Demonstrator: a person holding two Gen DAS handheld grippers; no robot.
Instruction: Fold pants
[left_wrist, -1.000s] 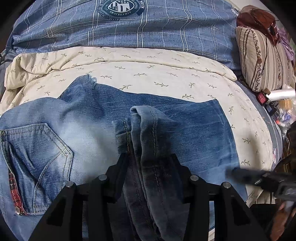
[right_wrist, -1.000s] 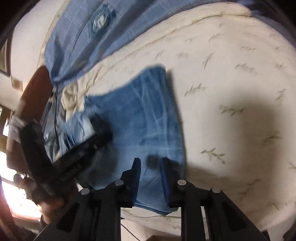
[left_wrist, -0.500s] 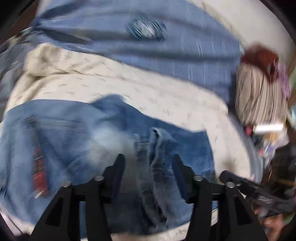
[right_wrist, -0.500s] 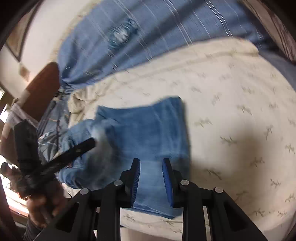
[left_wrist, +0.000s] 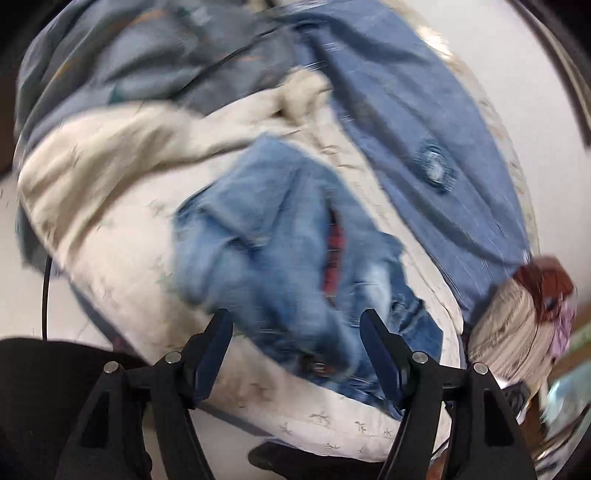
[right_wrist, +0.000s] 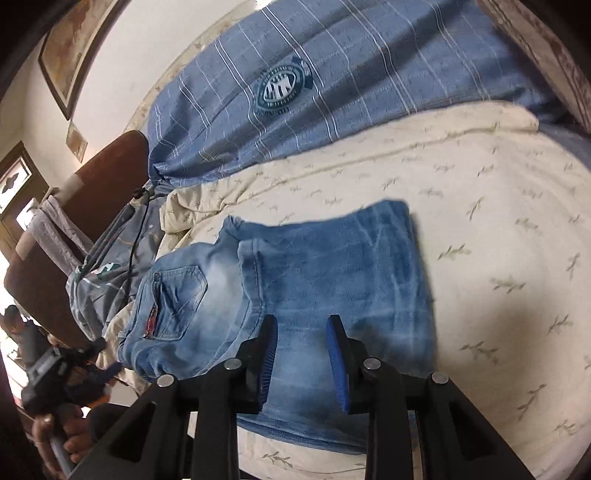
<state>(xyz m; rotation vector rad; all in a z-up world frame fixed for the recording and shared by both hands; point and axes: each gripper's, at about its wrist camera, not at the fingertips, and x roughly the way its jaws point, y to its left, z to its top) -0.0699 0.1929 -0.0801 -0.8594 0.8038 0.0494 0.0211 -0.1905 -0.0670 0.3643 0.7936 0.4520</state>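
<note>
The blue jeans (right_wrist: 332, 273) lie folded on the cream leaf-print bedspread (right_wrist: 498, 229), with the back pocket (right_wrist: 177, 295) at the left and the leg hems laid across the middle. My right gripper (right_wrist: 303, 332) is open and empty just above the near edge of the jeans. In the blurred left wrist view the jeans (left_wrist: 280, 251) lie ahead of my left gripper (left_wrist: 295, 325), which is open wide and empty, off the cloth. The left gripper also shows in the right wrist view (right_wrist: 62, 369) at the bed's left side.
A blue plaid pillow (right_wrist: 332, 74) lies behind the jeans. A striped cushion (left_wrist: 517, 332) with a red-brown item on it sits at the right end of the bed. A brown headboard (right_wrist: 92, 192) and grey clothes (right_wrist: 110, 266) are at the left.
My left gripper let go of the jeans leg hems, opened wide and swung back off the bed to the left. My right gripper stayed open and drew back a little.
</note>
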